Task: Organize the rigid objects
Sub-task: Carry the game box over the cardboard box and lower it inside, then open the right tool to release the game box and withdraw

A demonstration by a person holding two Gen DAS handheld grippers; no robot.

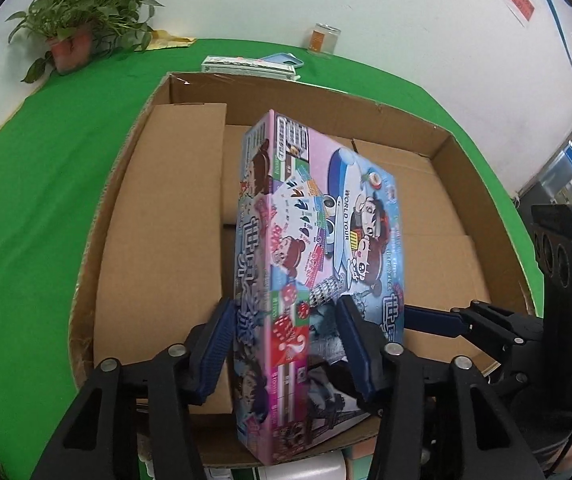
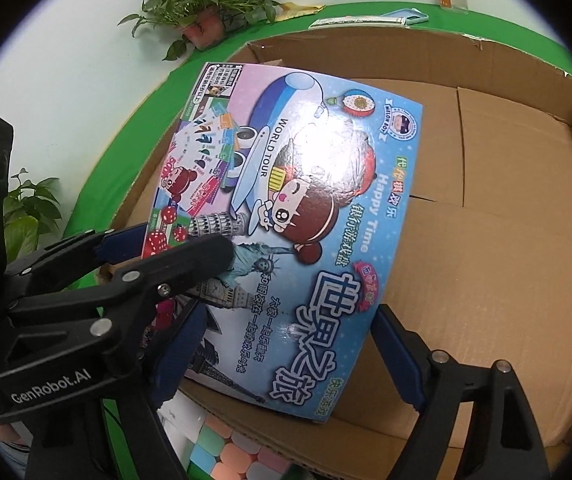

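A colourful board game box (image 1: 317,216) marked "WORLD TOUR" hangs tilted over an open cardboard carton (image 1: 445,148). My left gripper (image 1: 284,308) is shut on the box's near long edge, with one blue pad on the side face and the other on the printed top. The right wrist view shows that gripper (image 2: 178,244) clamped on the same box (image 2: 305,168), at its left edge. My right gripper (image 2: 291,312) stands open over the box's near end. That end shows between its blue pads, and neither pad visibly presses on it.
The carton (image 2: 525,92) sits on a green tablecloth (image 1: 26,200), with a plain brown box (image 1: 166,220) along its left inside. Behind it are a potted plant (image 1: 74,36), a glass jar (image 1: 323,40) and a flat packet (image 1: 246,66). Pastel blocks (image 2: 238,456) lie before the near wall.
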